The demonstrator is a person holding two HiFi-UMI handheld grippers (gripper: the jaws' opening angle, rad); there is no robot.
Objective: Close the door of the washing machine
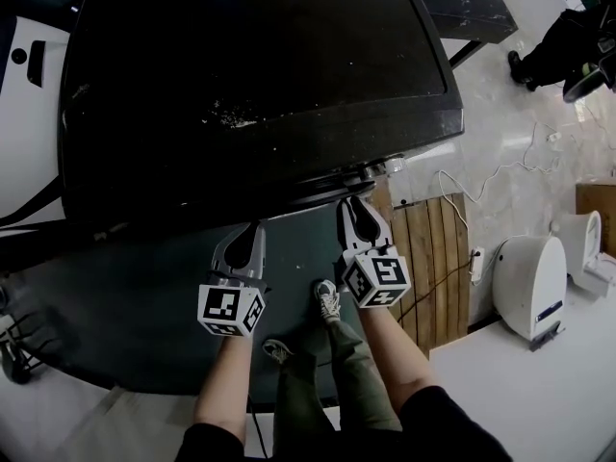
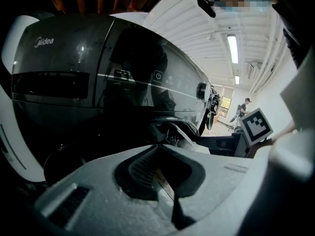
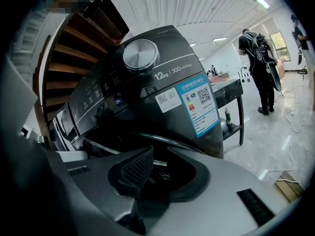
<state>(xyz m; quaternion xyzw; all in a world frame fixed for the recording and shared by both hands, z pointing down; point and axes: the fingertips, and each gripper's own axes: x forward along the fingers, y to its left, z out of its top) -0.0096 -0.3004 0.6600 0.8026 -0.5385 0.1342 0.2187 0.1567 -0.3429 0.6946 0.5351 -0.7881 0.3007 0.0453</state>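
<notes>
The dark grey washing machine (image 1: 260, 56) fills the head view from above; its front shows in the left gripper view (image 2: 98, 73) and the right gripper view (image 3: 162, 97). The door's chrome rim (image 1: 322, 189) curves under the machine's front edge and stands slightly out from the front (image 3: 172, 142). My right gripper (image 1: 356, 203) reaches that rim, and a dark piece of the door's edge sits between its part-closed jaws (image 3: 157, 156). My left gripper (image 1: 252, 227) is beside it to the left, shut with nothing in it (image 2: 158, 146), close to the machine's front.
A wooden pallet (image 1: 433, 258) and a white appliance (image 1: 529, 282) lie to the right, with a white cable (image 1: 500, 171) on the tiled floor. My shoes (image 1: 328, 299) stand below the grippers. A person (image 3: 258, 58) stands beyond a dark side table (image 3: 231, 102). Wooden stairs (image 3: 74, 43) rise behind.
</notes>
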